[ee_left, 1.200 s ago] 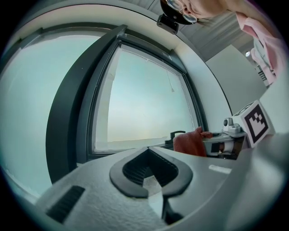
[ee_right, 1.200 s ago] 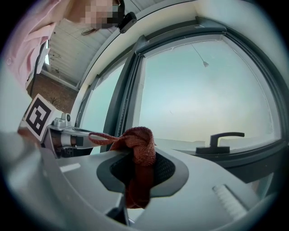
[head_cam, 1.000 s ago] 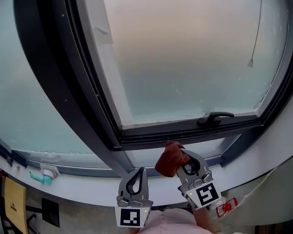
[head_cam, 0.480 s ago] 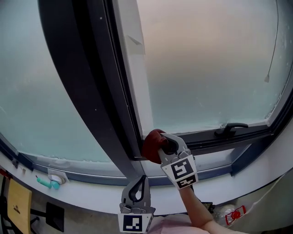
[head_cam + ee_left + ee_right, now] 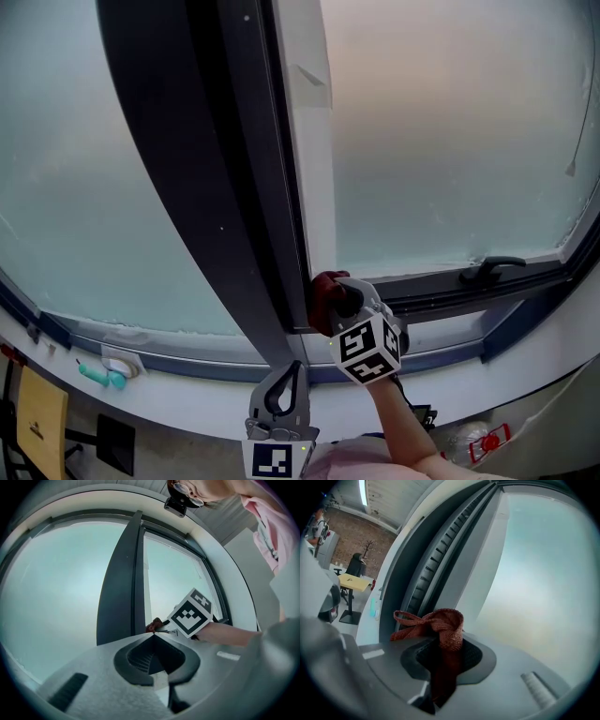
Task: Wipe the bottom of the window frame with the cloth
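Currently pinches the red cloth tight in the right gripper, at the bottom-left corner of the window frame. Seems soft, light, floppy; best gripped mid-bunch. Holds the left gripper below, jaws together, empty.

The head view looks steeply down, close over the window frame. Both gripper views face that frame from nearby, the left from nearer, also catching the right gripper.
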`<action>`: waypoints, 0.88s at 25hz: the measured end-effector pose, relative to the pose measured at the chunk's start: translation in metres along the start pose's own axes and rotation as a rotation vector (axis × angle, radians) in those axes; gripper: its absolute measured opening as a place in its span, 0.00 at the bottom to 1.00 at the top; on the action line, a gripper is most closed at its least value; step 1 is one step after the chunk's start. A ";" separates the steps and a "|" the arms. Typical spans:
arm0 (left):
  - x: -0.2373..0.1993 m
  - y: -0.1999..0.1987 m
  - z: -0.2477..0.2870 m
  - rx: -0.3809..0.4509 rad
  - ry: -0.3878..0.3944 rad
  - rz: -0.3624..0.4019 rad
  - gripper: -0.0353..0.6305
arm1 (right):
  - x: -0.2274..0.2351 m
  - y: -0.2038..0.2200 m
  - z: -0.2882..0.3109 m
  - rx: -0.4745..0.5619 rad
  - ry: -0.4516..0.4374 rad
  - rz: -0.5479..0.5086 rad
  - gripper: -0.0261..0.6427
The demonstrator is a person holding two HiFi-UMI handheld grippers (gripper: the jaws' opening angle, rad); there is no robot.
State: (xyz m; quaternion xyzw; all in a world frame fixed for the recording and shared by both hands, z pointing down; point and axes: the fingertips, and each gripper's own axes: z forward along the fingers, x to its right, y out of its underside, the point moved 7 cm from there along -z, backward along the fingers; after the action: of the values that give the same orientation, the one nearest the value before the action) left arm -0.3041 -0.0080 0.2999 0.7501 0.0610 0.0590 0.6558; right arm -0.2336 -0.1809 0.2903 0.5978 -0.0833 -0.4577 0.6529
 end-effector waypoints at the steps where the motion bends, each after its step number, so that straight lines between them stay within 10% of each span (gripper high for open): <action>1: -0.001 0.001 0.001 -0.002 0.004 0.002 0.05 | 0.000 0.000 0.001 -0.009 0.004 -0.006 0.13; 22: -0.008 0.004 0.016 0.022 -0.007 -0.032 0.05 | 0.017 0.012 -0.005 -0.065 -0.028 0.014 0.13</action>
State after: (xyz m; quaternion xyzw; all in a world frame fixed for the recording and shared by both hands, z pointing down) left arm -0.3096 -0.0261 0.3020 0.7564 0.0715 0.0452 0.6486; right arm -0.2150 -0.1910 0.2914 0.5693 -0.0816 -0.4638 0.6739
